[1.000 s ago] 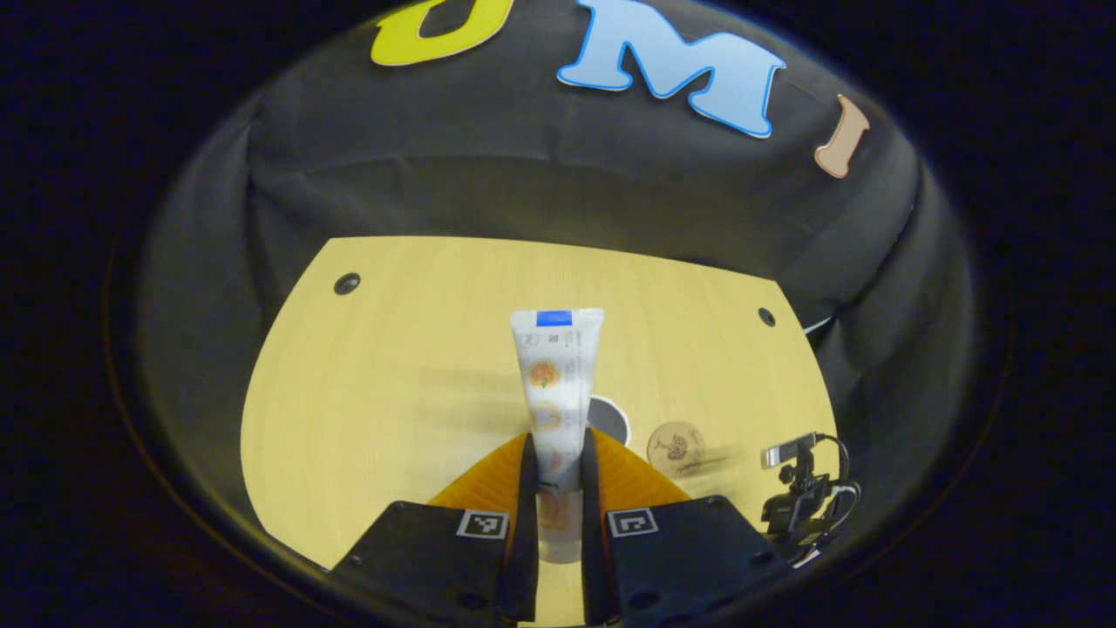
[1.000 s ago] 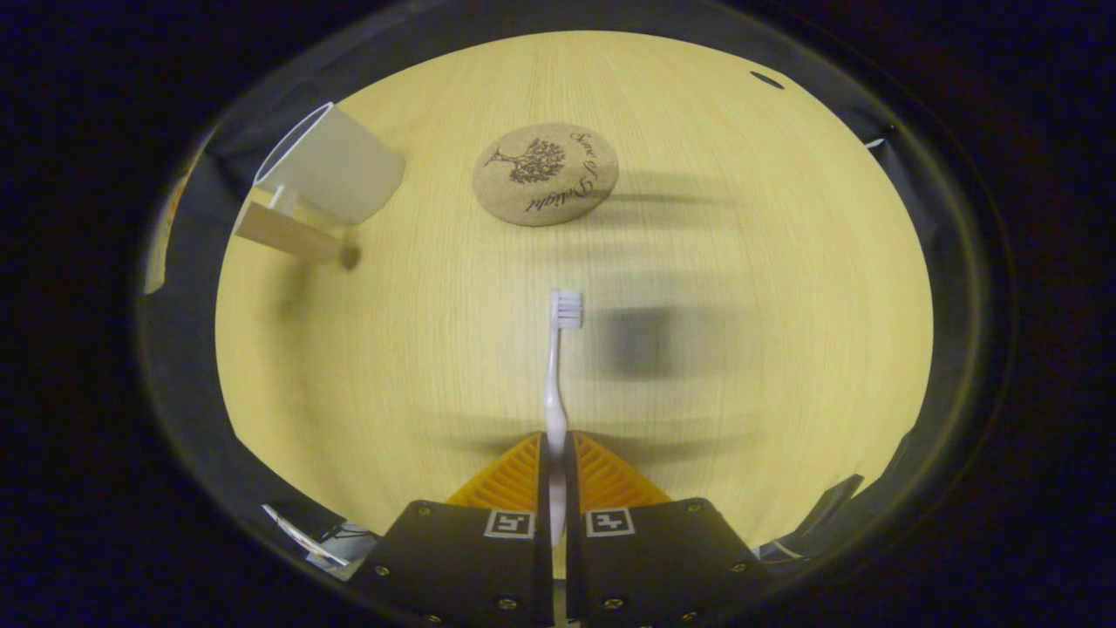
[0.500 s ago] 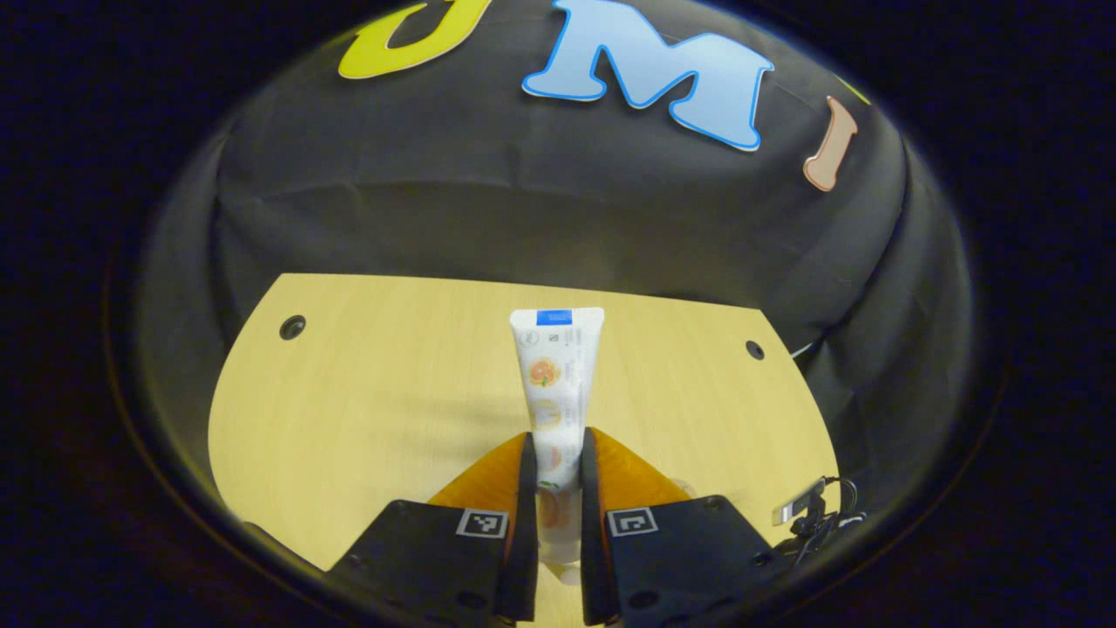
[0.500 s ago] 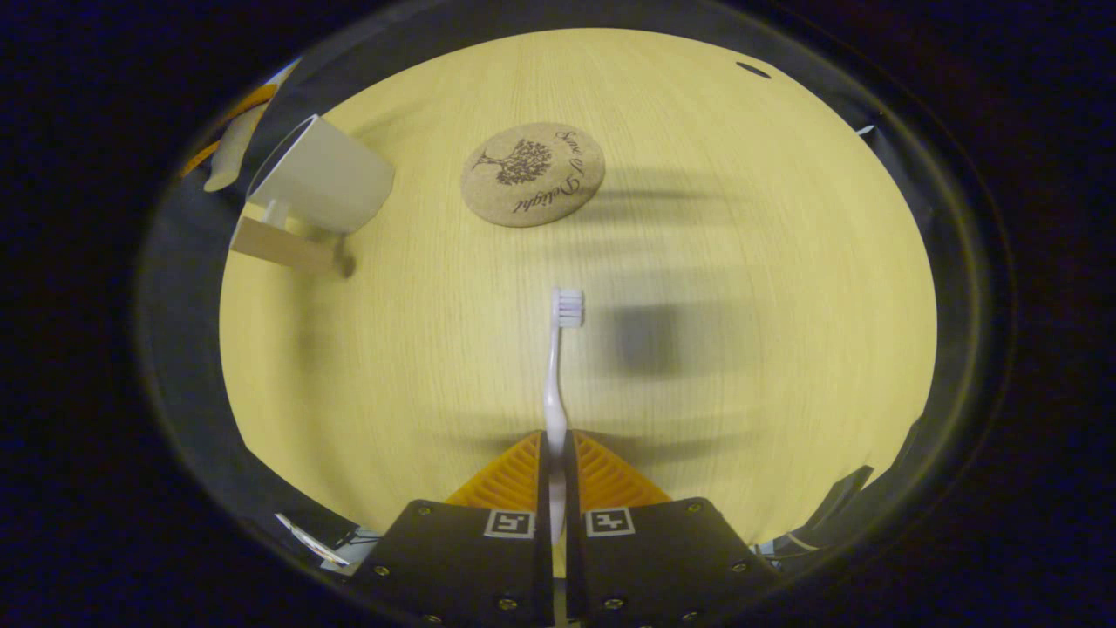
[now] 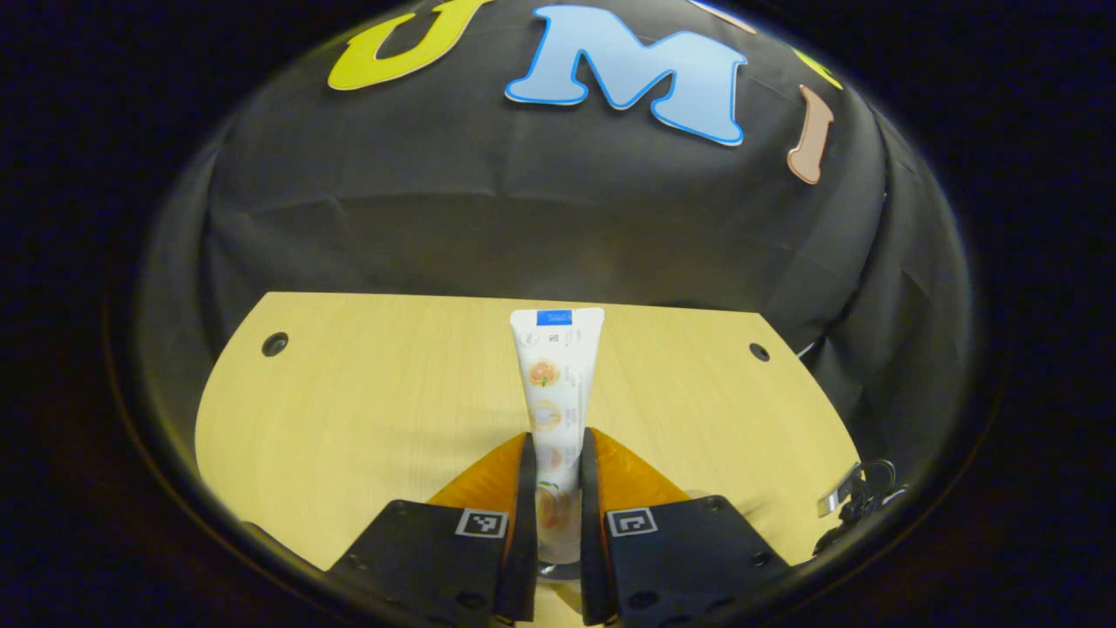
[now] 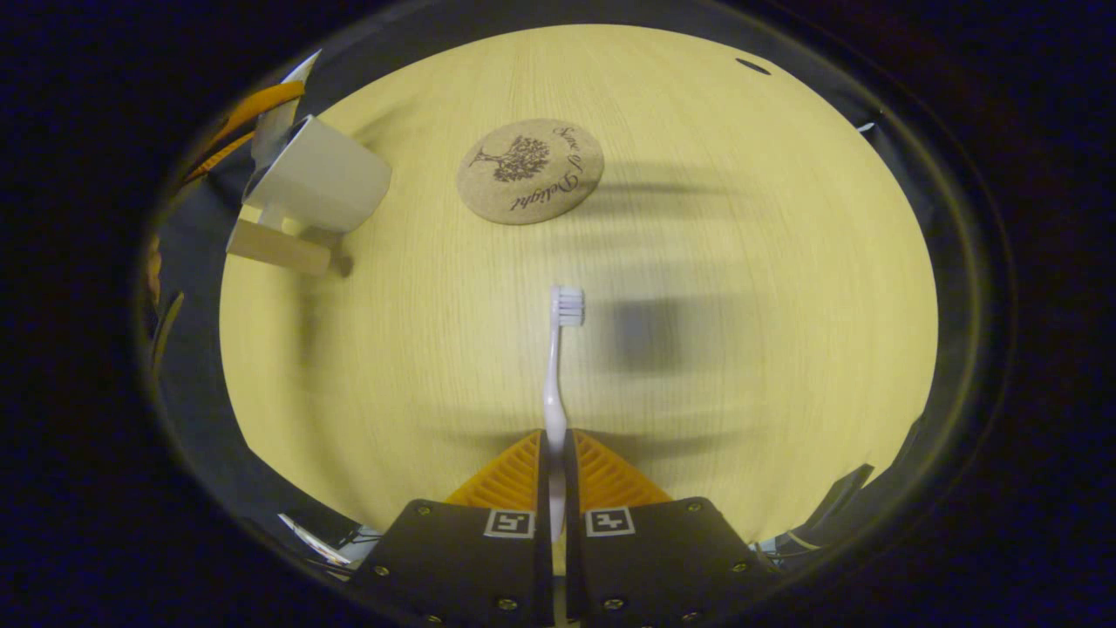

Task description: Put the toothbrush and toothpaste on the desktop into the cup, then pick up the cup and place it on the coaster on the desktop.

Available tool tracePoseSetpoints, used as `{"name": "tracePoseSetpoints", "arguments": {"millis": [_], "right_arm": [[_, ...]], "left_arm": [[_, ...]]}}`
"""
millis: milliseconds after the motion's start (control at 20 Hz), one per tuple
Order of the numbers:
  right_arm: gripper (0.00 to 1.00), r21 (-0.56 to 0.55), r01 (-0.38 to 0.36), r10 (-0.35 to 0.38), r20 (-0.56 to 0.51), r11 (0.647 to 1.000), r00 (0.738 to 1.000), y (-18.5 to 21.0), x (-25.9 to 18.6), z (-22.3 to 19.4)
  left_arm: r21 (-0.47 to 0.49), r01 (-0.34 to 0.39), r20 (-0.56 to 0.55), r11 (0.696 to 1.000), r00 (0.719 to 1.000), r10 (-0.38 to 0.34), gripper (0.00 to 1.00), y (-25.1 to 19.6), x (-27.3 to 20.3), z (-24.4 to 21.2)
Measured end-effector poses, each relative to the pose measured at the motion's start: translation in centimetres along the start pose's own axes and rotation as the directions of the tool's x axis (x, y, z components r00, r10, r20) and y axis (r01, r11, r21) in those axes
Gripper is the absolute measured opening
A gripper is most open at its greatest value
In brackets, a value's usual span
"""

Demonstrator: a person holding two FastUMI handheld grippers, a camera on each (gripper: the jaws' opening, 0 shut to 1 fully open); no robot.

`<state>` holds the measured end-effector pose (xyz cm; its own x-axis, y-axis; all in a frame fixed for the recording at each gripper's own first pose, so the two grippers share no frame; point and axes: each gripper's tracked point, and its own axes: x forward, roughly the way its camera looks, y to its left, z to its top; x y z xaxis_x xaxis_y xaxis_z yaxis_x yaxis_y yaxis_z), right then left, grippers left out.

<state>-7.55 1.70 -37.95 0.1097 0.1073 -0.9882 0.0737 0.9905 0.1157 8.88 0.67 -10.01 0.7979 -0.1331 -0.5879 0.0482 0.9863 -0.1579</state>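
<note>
1. Two grippers are loaded. In the left gripper view the left gripper (image 5: 553,462) is closed on the toothpaste (image 5: 555,384), both orange fingers pressing its lower part; the tube's long axis runs straight out along the fingers, flat crimped end farthest away, cap end down between the fingers.
2. In the right gripper view the right gripper (image 6: 554,453) is clamped almost fully together on the handle of the toothbrush (image 6: 558,366). The brush also points straight forward, bristle head at the far tip, held above the desktop (image 6: 741,366).
3. Farther out in the right gripper view, the cup (image 6: 318,179) stands at the desk's far left edge, well apart from the brush tip and up-left of it. Its mouth faces away to the upper left, and a handle-like tab juts from its near side.
4. At that rim the other gripper's orange fingers (image 6: 253,109) appear with a pale end of something at the mouth, so the left hand looks nearer and the toothpaste probably goes in first; whether it is over or inside the rim I cannot tell.
5. The coaster (image 6: 530,171) lies just right of the cup, bare, ahead and slightly left of the brush.
6. Beyond is the booth's black cloth wall (image 5: 523,218).
</note>
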Motion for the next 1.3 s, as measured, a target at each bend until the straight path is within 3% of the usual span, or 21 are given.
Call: {"name": "tracePoseSetpoints", "arguments": {"millis": [150,300,400,650,950,1100,1300], "right_arm": [[0.07,0.0,0.0,0.0,0.001,1.0,1.0,0.0,0.0,0.0],[0.07,0.0,0.004,-0.004,0.005,1.0,1.0,0.0,0.0,-0.1],[0.07,-0.002,0.006,-0.006,0.004,1.0,1.0,0.0,-0.1,0.0],[0.07,-0.003,0.012,-0.012,0.031,1.0,0.999,0.0,0.0,0.1],[0.07,0.075,-0.04,0.034,0.083,0.996,0.996,0.7,-1.3,1.8],[0.07,0.087,-0.078,0.061,0.19,0.993,0.98,2.0,-4.0,5.8],[0.08,0.035,-0.088,0.07,0.344,0.996,0.936,4.2,-8.3,11.4]], "left_arm": [[0.015,0.008,0.006,1.0,1.0,-0.008,0.33,0.0,-0.2,-0.4],[0.007,0.025,0.019,1.0,1.0,-0.025,0.84,-0.4,-0.6,-0.3],[0.005,0.029,0.025,1.0,0.999,-0.029,0.89,-0.4,-1.0,-0.1],[0.005,0.031,0.039,1.0,0.999,-0.031,0.9,-0.3,-1.5,0.3],[0.004,0.037,0.071,0.999,0.997,-0.037,0.89,-0.1,-2.7,0.9],[-0.017,0.024,0.086,1.0,0.996,-0.023,0.89,-0.1,-3.0,1.1],[-0.045,0.0,0.082,0.999,0.997,0.003,0.89,0.5,-3.9,0.6]]}}
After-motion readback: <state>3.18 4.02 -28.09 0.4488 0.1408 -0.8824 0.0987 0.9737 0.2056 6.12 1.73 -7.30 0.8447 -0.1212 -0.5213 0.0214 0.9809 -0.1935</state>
